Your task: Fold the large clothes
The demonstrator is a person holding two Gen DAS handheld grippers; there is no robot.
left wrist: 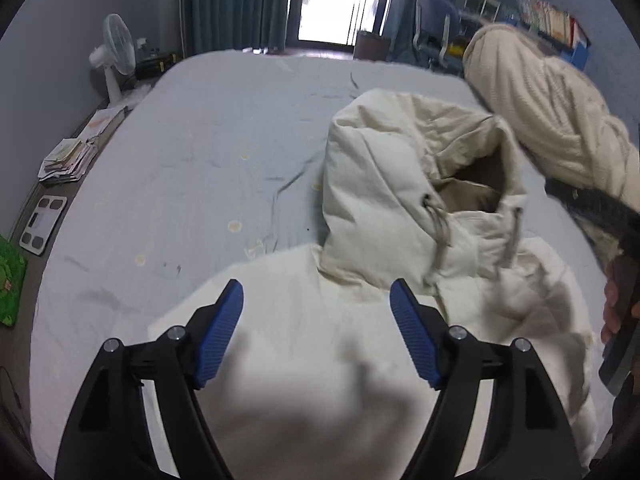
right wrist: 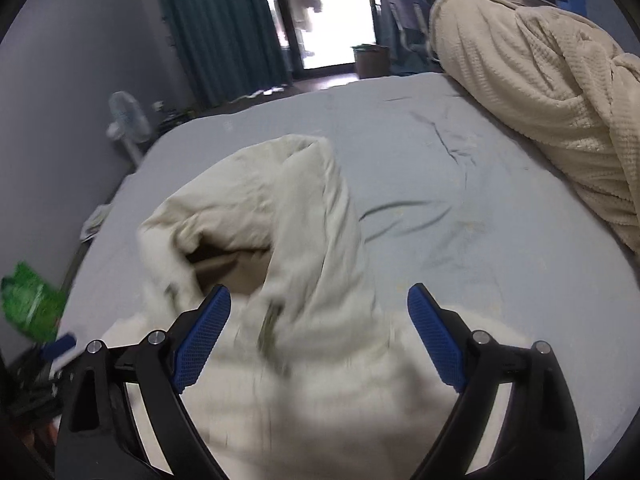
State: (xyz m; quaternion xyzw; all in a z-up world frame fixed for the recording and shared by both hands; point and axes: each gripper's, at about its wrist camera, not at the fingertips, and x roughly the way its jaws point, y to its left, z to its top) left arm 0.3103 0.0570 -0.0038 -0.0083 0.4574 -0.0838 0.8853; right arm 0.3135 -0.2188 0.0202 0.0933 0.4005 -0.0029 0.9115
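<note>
Left gripper (left wrist: pixel 316 300): jaws spread wide, nothing between the blue pads; they hang above the pale body of the jacket (left wrist: pixel 320 360) without touching it. Right gripper (right wrist: pixel 319 304): jaws likewise spread, empty, poised over the same garment near the base of its hood (right wrist: pixel 288 200). No cloth is pinched by either tool, so the garment lies under its own weight.

The cream hooded jacket lies on the grey-blue bedsheet (left wrist: pixel 200 160), body nearest the cameras, hood standing puffed and open toward the far side, drawcords (left wrist: pixel 438 236) dangling at the collar. The hood's upright bulk suggests padding that will resist flattening; judged, it needs pressing down before any fold holds.

A cream textured blanket (right wrist: pixel 540 100) is heaped along the right edge of the bed, apart from the jacket, apparently set aside to leave working space. A fan (left wrist: pixel 116 52) stands on the floor beside the bed.
</note>
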